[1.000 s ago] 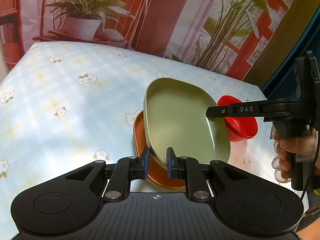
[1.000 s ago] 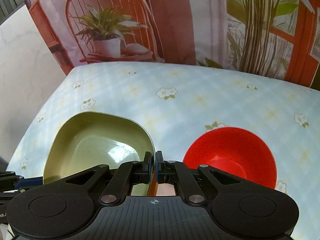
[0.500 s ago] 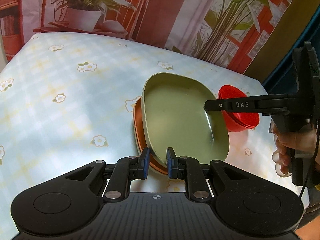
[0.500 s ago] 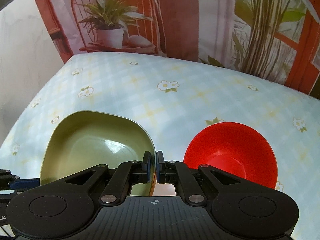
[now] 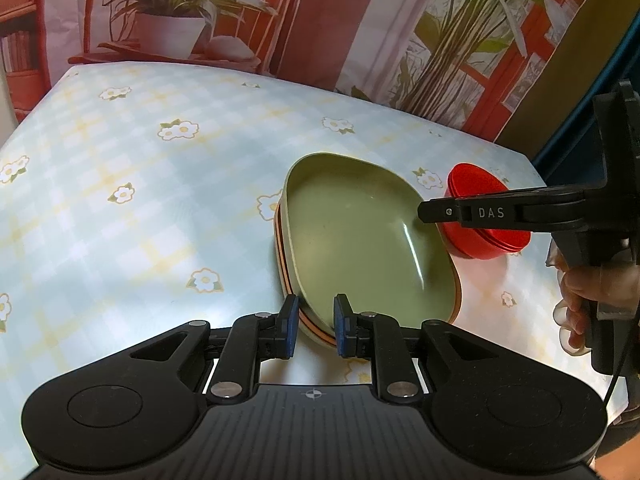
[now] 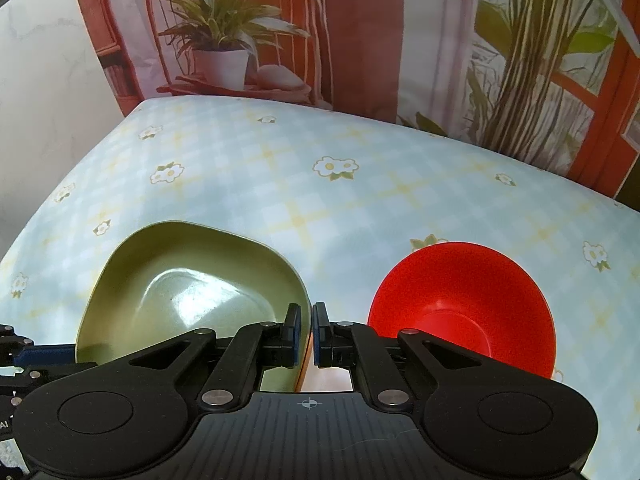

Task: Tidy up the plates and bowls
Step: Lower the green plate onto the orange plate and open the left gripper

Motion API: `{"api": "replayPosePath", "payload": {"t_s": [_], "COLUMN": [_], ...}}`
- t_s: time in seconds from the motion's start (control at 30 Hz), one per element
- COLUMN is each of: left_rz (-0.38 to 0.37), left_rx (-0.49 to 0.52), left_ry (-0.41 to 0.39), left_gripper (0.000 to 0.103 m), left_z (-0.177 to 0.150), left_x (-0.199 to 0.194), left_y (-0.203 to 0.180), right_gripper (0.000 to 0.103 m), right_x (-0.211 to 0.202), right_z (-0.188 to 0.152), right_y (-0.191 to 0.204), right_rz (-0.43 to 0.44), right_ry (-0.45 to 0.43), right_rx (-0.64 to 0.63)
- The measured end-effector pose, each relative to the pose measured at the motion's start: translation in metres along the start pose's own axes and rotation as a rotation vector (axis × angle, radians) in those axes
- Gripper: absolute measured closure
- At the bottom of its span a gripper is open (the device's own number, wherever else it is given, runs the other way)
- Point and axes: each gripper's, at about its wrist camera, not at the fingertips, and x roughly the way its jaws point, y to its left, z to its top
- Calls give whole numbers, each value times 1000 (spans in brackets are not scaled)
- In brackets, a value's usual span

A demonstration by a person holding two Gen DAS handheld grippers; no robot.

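Observation:
A green squarish plate (image 5: 360, 236) lies on an orange plate (image 5: 286, 280) whose rim shows beneath it, on the flowered tablecloth. My left gripper (image 5: 313, 328) straddles the near rim of the stacked plates with a visible gap to each pad, so it is open. My right gripper (image 6: 306, 334) is nearly shut around the green plate's (image 6: 188, 284) right rim; in the left wrist view its finger (image 5: 480, 213) reaches over the plate's far side. A red bowl stack (image 6: 464, 304) stands to the right of the plates and also shows in the left wrist view (image 5: 486, 236).
The table (image 6: 320, 200) has a pale blue checked cloth with flowers. A printed backdrop with plants and a chair hangs behind it. A white wall (image 6: 44, 80) is at the left. The person's hand (image 5: 580, 292) holds the right gripper at the right edge.
The green plate has come down from a tilt to lie flatter on the orange plate. Both grippers have moved with it. The left jaws have spread slightly.

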Motion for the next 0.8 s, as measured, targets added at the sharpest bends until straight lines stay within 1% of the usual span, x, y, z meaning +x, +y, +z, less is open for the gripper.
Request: {"api": "replayPosePath", "payload": {"t_s": [0.13, 0.23, 0.33, 0.43, 0.53, 0.8], "left_rz": [0, 11, 18, 26, 36, 59], "left_rx": [-1, 7, 17, 25, 33, 50], "left_ry": [-4, -16, -29, -52, -77, -121], "left_gripper": [83, 83, 82, 82, 82, 82], "left_z": [0, 1, 2, 4, 7, 14], "left_x": [-1, -3, -7, -12, -18, -26], "left_y": [-1, -2, -3, -3, -3, -6], "right_gripper": [97, 93, 93, 92, 87, 86], "right_x": [0, -1, -3, -6, -12, -29], "right_z": [0, -1, -1, -2, -2, -2], "right_y": [-1, -1, -1, -1, 0, -4], "right_rz": [0, -3, -8, -13, -10, -7], "right_ry": [1, -1, -9, -22, -38, -93], "right_rx": [-2, -4, -6, -5, -7, -11]}}
